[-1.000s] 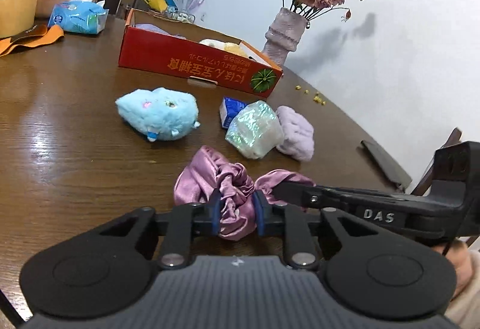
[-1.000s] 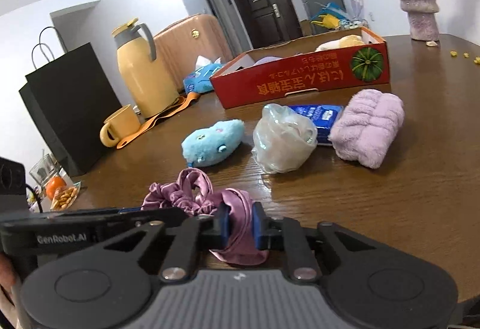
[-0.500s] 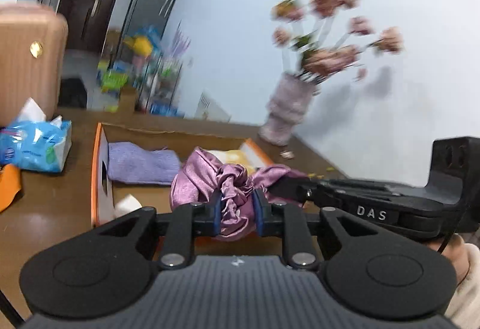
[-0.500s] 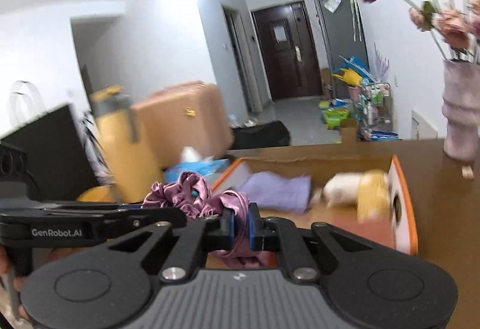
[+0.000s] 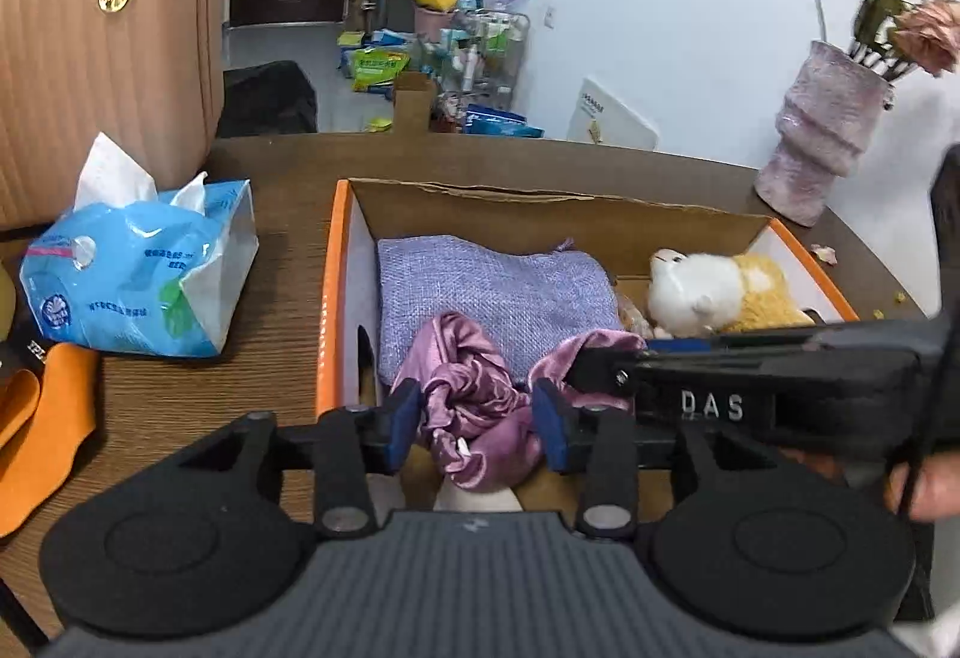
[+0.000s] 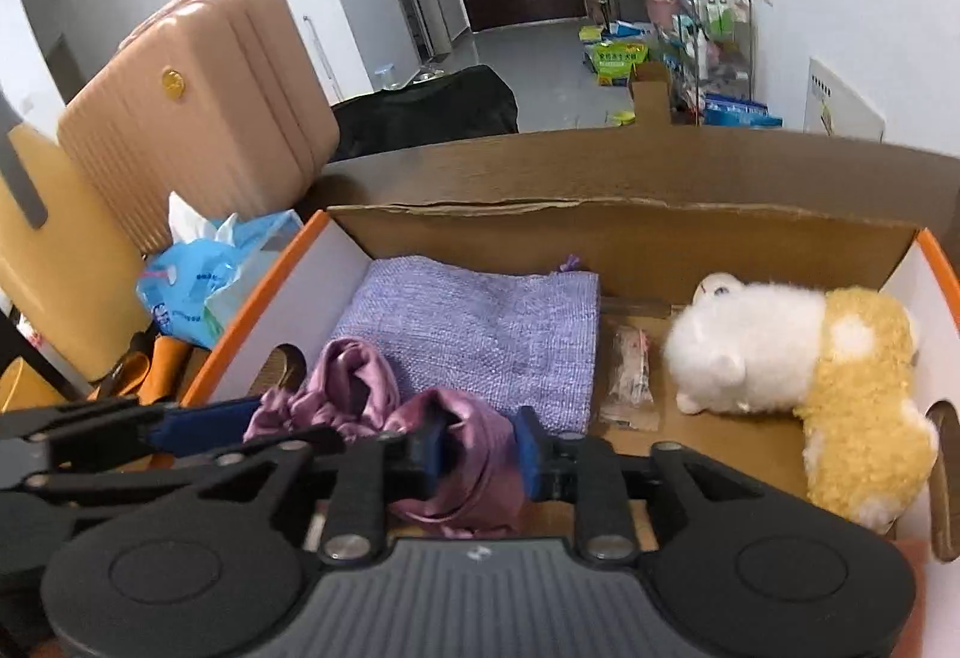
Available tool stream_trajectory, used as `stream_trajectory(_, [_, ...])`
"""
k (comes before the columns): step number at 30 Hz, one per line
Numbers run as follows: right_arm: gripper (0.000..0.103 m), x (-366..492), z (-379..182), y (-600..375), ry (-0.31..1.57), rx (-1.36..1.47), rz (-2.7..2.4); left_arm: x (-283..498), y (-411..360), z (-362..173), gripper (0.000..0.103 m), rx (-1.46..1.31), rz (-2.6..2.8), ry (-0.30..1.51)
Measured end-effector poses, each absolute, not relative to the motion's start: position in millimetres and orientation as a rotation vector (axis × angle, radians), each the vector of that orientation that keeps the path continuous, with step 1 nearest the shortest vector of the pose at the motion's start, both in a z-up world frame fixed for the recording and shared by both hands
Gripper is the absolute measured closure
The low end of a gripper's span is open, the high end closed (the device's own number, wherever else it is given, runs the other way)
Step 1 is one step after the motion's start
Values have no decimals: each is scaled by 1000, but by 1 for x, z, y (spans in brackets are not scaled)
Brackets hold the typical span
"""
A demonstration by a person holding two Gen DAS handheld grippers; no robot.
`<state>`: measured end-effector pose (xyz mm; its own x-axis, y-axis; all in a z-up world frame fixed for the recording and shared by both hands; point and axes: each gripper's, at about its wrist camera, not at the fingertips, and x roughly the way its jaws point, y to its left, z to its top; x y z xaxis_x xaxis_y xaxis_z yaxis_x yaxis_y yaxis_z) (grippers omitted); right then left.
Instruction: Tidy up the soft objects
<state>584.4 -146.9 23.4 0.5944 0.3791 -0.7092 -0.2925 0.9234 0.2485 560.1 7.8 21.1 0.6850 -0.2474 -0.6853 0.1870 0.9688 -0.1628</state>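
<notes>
The cardboard box (image 6: 630, 238) is plain brown inside, with white side walls and an orange rim. In it, the woven pouch (image 6: 480, 334) is lilac, the plush toy (image 6: 798, 358) white in front and yellow behind, and the satin scrunchie (image 5: 474, 406) shiny mauve-pink. Left of the box, the tissue pack (image 5: 138, 286) is light blue with white tissue, and the ribbed suitcase (image 5: 102, 45) is dusty pink. Right of the box, the vase (image 5: 822, 141) is mottled lilac.

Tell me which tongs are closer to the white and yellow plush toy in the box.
Right. The right tongs hang beside the plush toy; the left tongs sit farther away, over the purple cloth side.
</notes>
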Motion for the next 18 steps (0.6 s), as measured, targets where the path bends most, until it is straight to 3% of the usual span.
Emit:
stream_trajectory(1, [61,583,25,-148,852,110,384,557,11,25,55,-74,-255,772])
stream_trajectory(8, [58,539,87,-184,738,117,364,502,23,85,49,-30,-237,665])
stream_trajectory(10, [44,513,114,-202,672,91,358,474,31,106,46,-13,-240,611])
stream_trajectory(12, [38,480,136,-225,612,82,358,438,40,124,39,8,-258,549])
stream_trajectory(18, [39,406,172,-260,543,49,354,370,41,158,31,50,-259,448])
